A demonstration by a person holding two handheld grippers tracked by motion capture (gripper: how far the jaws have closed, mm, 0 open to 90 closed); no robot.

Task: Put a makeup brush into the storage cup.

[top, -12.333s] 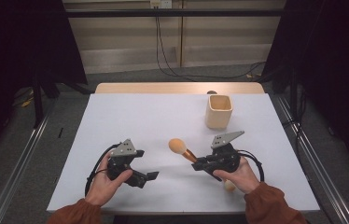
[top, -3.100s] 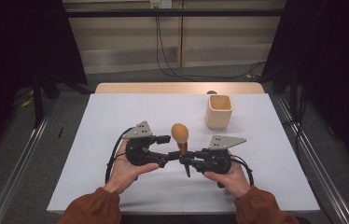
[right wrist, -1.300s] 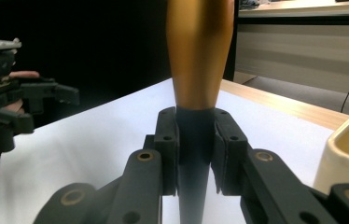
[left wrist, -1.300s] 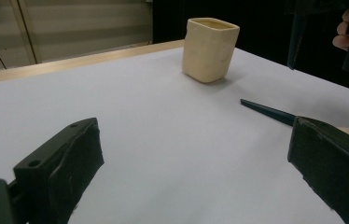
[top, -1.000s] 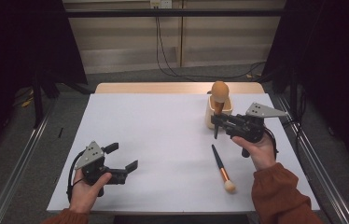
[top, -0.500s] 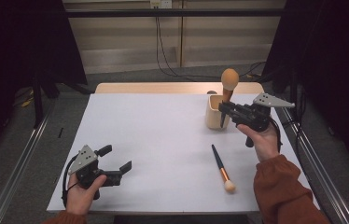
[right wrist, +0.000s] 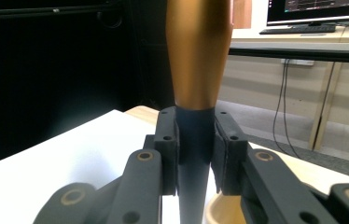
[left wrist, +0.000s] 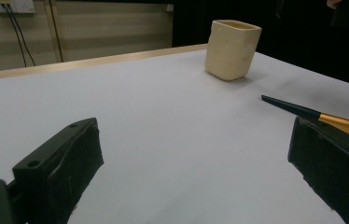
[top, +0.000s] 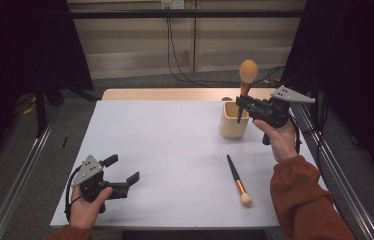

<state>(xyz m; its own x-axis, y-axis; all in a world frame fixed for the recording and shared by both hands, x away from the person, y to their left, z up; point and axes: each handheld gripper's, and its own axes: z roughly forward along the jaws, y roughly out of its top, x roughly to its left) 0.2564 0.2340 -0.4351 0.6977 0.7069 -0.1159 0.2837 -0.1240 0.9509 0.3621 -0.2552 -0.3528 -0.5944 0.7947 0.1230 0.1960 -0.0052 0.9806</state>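
Right gripper [top: 241,101], far right of the table: jaws clamped tight on the dark handle of a large brush [top: 245,84], held upright with its rounded orange head topmost and the handle tip pointing down over the mouth of the cream cup [top: 234,120]; in the right gripper view the pads [right wrist: 167,149] press both sides of the handle just below the copper ferrule, with the cup's rim directly underneath; left gripper [top: 125,175], near left corner: jaws spread wide, nothing between them, resting low at the table [top: 165,145]; second, slimmer brush [top: 238,179] lying flat on the table in front of the cup, pale bristles toward the near edge, well apart from both grippers. Hazards, as judged: the handle tip may catch the cup's rim on descent if not centred, tipping or sliding the light cup toward the far edge; the grip sits low on a top-heavy brush, so a loose hold could let it pivot between the pads; released too high, the brush could drop hard and knock the cup over.
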